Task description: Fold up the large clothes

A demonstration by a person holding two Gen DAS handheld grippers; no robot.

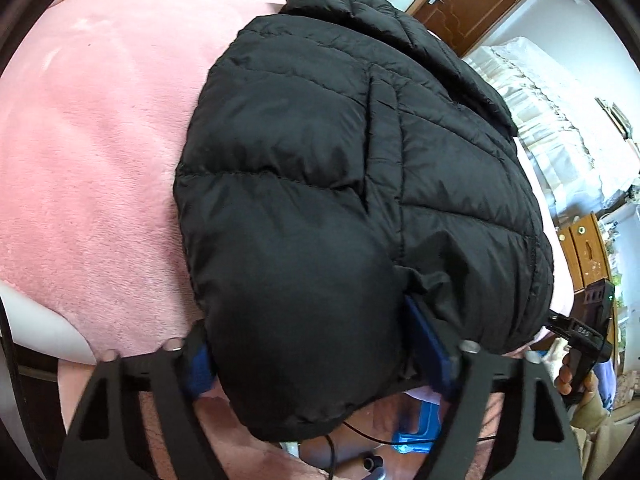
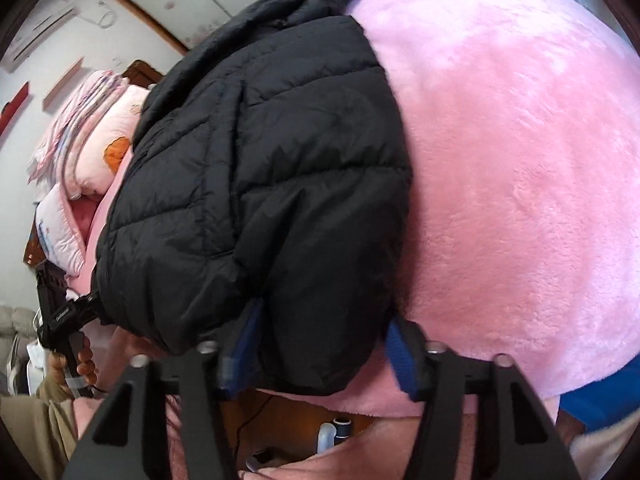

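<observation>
On pink blanket, one jacket

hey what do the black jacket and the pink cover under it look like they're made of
Black jacket: looks like thin synthetic shell, nylon or polyester, with puffy filling; slight sheen, fine wrinkles, stitched quilt lines. Whether the filling is down cannot be told.

Pink cover: looks like plush fleece; matte, fuzzy nap with brushed streaks.
</observation>
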